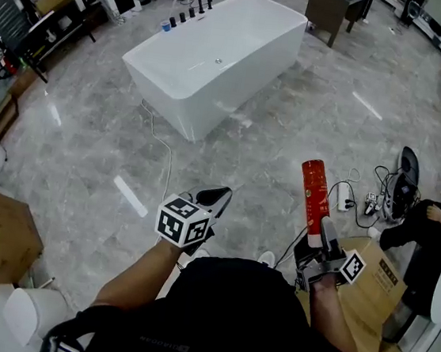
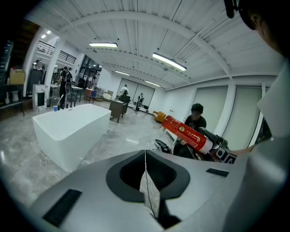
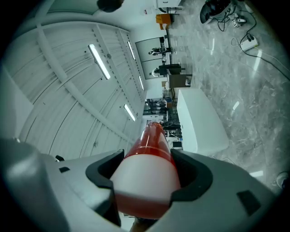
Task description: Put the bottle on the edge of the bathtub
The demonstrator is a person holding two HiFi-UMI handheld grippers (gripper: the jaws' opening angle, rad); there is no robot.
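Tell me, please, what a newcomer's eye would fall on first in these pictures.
The red bottle stands out first, clamped by its white end in the right hand-held gripper at the lower right of the head view. Next comes the big white bathtub, standing alone on the grey floor ahead, at the upper middle. The left hand-held gripper is shut with nothing in it.

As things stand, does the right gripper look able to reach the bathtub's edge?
Probably not from here: the right gripper, shut on the bottle, is far from the bathtub. Mostly open floor lies between, so walking closer should do.
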